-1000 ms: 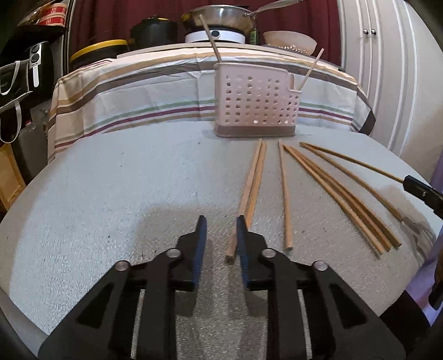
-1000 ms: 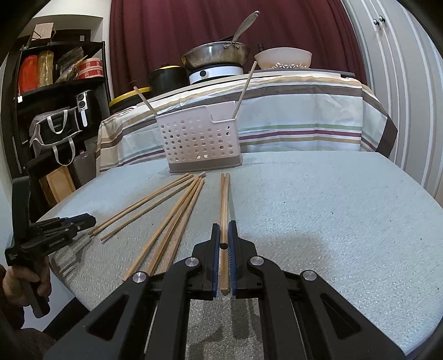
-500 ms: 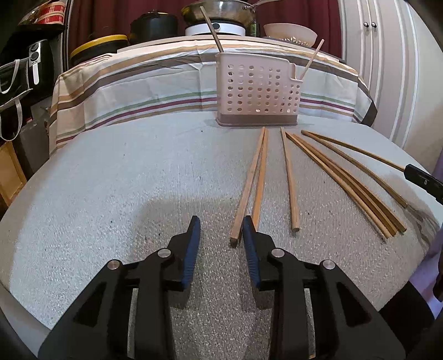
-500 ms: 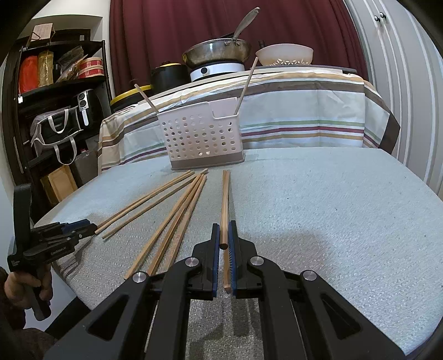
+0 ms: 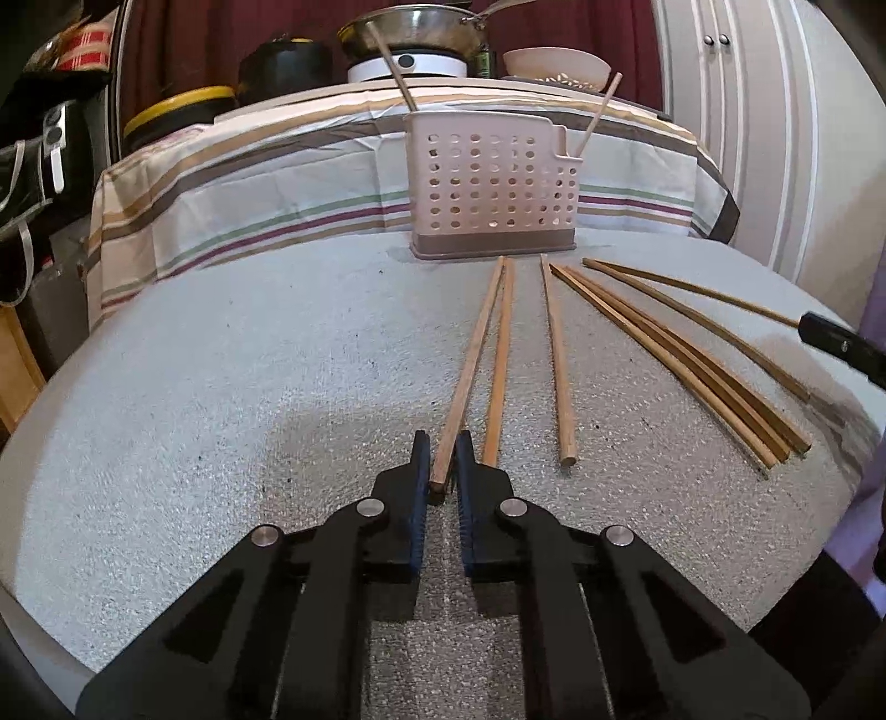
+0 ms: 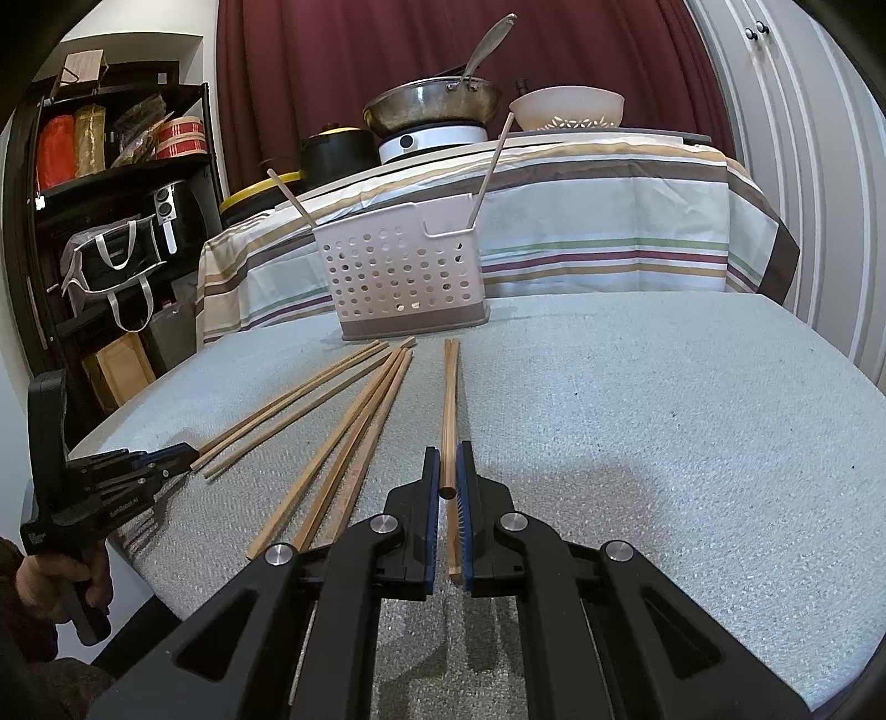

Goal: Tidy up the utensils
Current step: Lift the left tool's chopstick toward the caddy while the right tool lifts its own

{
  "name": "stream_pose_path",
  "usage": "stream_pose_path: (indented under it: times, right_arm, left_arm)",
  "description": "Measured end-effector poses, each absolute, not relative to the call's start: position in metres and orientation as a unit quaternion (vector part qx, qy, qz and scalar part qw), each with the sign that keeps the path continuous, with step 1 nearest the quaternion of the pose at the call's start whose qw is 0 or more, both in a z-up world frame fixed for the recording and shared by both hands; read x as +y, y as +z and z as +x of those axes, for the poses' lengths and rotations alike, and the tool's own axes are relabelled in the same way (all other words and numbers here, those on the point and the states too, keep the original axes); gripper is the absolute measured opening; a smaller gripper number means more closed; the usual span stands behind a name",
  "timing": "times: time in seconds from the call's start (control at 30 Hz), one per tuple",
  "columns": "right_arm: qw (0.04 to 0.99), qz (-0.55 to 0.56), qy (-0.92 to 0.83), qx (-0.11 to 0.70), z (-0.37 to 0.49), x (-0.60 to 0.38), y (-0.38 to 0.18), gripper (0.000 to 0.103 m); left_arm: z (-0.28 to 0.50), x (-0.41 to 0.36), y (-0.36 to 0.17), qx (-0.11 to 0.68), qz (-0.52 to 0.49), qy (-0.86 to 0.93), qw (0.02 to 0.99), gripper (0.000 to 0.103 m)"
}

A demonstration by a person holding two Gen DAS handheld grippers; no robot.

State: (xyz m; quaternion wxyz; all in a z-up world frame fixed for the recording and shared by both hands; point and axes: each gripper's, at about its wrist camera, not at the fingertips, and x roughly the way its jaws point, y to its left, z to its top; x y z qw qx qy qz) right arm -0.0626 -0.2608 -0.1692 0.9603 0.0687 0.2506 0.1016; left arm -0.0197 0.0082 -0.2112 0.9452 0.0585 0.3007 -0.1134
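Note:
Several wooden chopsticks lie on the grey table (image 5: 221,387) in front of a perforated pink utensil holder (image 5: 493,194), which has two sticks standing in it. My left gripper (image 5: 442,459) has closed around the near end of the leftmost chopstick (image 5: 470,365). In the right wrist view, my right gripper (image 6: 448,471) is shut on a chopstick (image 6: 447,410), holding its near end just above another chopstick (image 6: 454,531) on the table. The holder (image 6: 404,271) stands straight ahead. My left gripper also shows at the left edge of the right wrist view (image 6: 188,454).
A striped cloth covers a counter (image 5: 277,183) behind the table, with a pan on a cooker (image 5: 410,39), a black pot and a bowl (image 5: 554,63). Shelves with bags stand at the left (image 6: 111,221). White cabinet doors are at the right (image 6: 803,138).
My left gripper has moved forward and to the right and closed its fingers around the end of the leftmost chopstick. My right gripper has lifted its chopstick slightly.

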Motion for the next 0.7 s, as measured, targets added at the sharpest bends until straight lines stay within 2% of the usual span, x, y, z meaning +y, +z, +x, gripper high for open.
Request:
stream_pose_path:
  times: [0.33,0.7]
  right_arm:
    - [0.965,0.068,0.103,0.231,-0.067,-0.261,-0.151,0.007]
    - [0.975,0.063,0.104,0.188,-0.07,-0.257,-0.103,0.007]
  left_arm:
    - [-0.029,0.011,-0.175,0.245,0.054,-0.107,0.962,0.006]
    - [-0.029,0.015,-0.122,0.212,0.018,-0.113,0.971,0.006]
